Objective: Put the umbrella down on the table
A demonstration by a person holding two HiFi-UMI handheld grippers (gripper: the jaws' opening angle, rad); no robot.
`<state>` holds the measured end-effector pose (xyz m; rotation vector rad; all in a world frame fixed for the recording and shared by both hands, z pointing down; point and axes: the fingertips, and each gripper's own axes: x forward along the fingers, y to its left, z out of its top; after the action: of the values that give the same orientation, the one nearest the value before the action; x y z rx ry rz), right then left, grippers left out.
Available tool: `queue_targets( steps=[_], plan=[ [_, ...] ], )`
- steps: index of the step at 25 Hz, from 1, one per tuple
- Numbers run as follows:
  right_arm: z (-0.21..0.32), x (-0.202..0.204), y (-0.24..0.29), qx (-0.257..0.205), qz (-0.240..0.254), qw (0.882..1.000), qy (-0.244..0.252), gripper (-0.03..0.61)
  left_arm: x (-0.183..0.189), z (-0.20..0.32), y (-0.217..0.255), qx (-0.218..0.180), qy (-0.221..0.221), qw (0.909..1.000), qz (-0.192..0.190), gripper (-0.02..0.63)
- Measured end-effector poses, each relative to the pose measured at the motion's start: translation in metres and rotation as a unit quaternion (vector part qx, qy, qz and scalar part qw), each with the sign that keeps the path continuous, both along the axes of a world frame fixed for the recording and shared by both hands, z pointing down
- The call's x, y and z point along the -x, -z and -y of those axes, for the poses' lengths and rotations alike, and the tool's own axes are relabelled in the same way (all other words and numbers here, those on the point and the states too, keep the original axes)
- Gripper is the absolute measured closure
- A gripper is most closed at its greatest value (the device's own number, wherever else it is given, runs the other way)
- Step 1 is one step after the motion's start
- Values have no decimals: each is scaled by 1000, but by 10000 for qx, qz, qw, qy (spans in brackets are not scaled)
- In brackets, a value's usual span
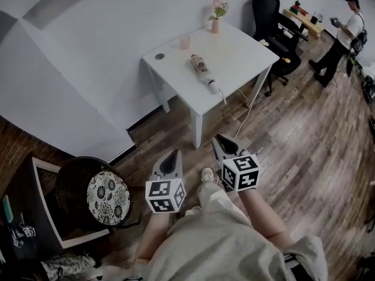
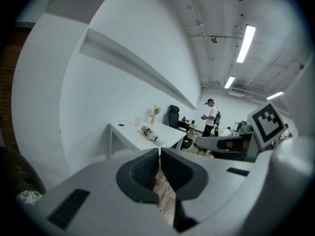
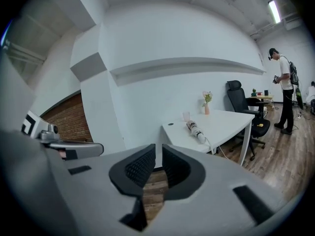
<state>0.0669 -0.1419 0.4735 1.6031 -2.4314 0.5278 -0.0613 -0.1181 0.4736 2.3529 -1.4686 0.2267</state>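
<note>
The folded, patterned umbrella [image 1: 202, 69] lies flat on the white table [image 1: 246, 48], its pale handle end toward the front edge. It shows small in the left gripper view [image 2: 149, 132] and in the right gripper view [image 3: 195, 130]. Both grippers hang well short of the table, above the wooden floor and close to the person's body. My left gripper [image 1: 173, 153] [image 2: 160, 151] is shut with nothing between its pads. My right gripper [image 1: 218, 138] [image 3: 158, 149] is also shut and empty. Neither touches the umbrella.
A pink cup [image 1: 184, 41] and a vase with flowers [image 1: 216, 19] stand at the table's back. A cable [image 1: 243, 119] hangs off its front. A black office chair [image 1: 272, 16] is behind the table, a person [image 1: 345, 34] far right, a round cushioned chair [image 1: 107, 196] at left.
</note>
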Motion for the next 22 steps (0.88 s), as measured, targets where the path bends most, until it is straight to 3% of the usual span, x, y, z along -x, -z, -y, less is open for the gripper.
queue_targets(
  steps=[11,22],
  plan=[
    [-82,3,18,-320,-101,9994,-109,577,5,-67,7,-77,-63,9999,-13,598],
    [-118,3,21,-484,-129,9986,-191,578,4,-96,14,-215,-150,9996,-72,598]
  ],
)
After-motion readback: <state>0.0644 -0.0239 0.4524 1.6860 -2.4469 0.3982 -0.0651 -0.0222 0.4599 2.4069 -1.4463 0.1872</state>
